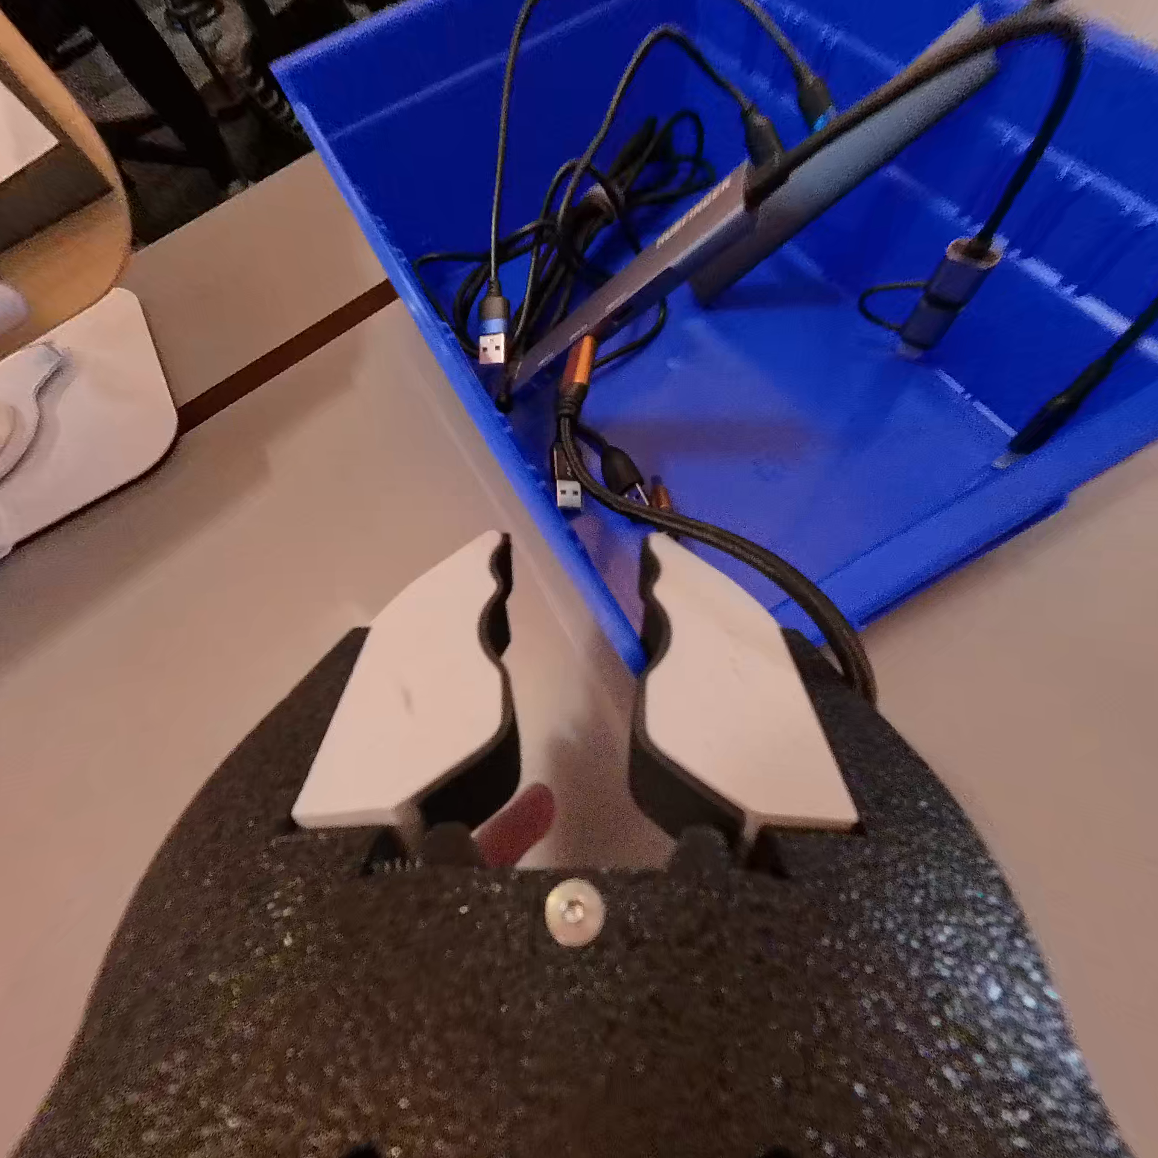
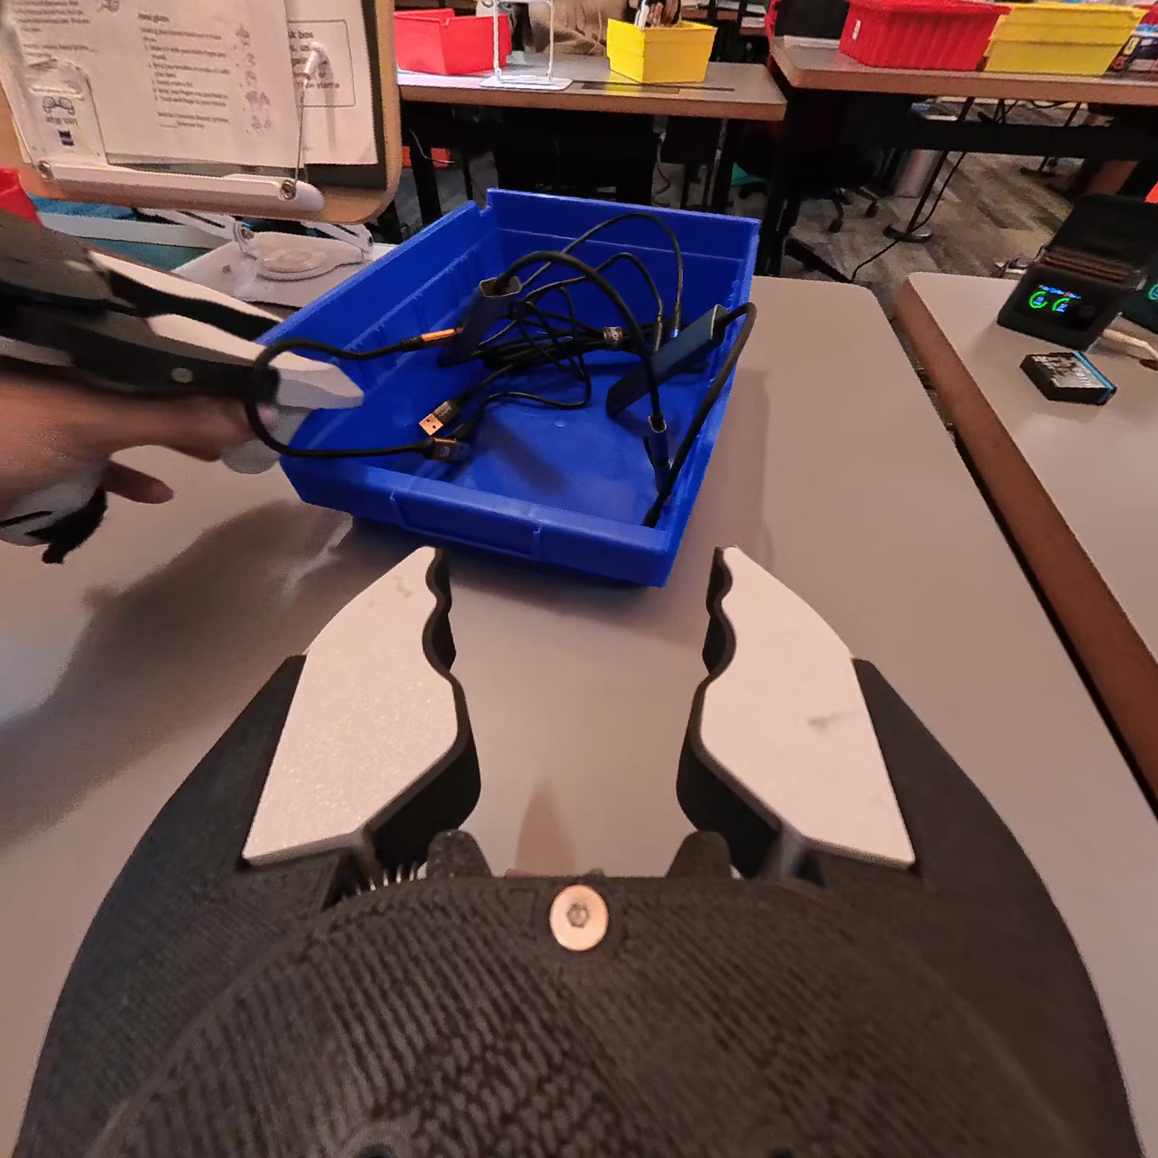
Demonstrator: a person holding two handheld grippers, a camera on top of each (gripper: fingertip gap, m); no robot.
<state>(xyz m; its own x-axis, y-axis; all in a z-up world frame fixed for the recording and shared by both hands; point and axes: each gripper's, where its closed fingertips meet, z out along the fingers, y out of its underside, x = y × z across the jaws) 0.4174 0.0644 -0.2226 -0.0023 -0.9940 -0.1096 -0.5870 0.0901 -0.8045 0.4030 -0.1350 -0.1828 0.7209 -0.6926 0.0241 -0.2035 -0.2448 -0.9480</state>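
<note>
A blue plastic bin (image 1: 401,156) stands on the grey table and holds several tangled black cables and two grey USB hubs (image 1: 689,232). My left gripper (image 1: 576,545) is open and straddles the bin's near corner wall. A black braided cable (image 1: 783,576) runs out of the bin and loops over its right finger, not pinched. An orange-collared plug (image 1: 576,366) lies near the wall. My right gripper (image 2: 576,554) is open and empty, above the table just short of the bin's (image 2: 501,520) front wall. The left gripper (image 2: 307,426) shows there at the bin's left edge, with the cable (image 2: 351,451) looped round it.
A document stand with papers (image 2: 188,81) and its white base (image 1: 81,413) stand left of the bin. A second table (image 2: 1034,501) at the right bears a small black device with a lit display (image 2: 1059,307) and a black box (image 2: 1065,376). Red (image 2: 915,31) and yellow bins (image 2: 658,47) sit on far tables.
</note>
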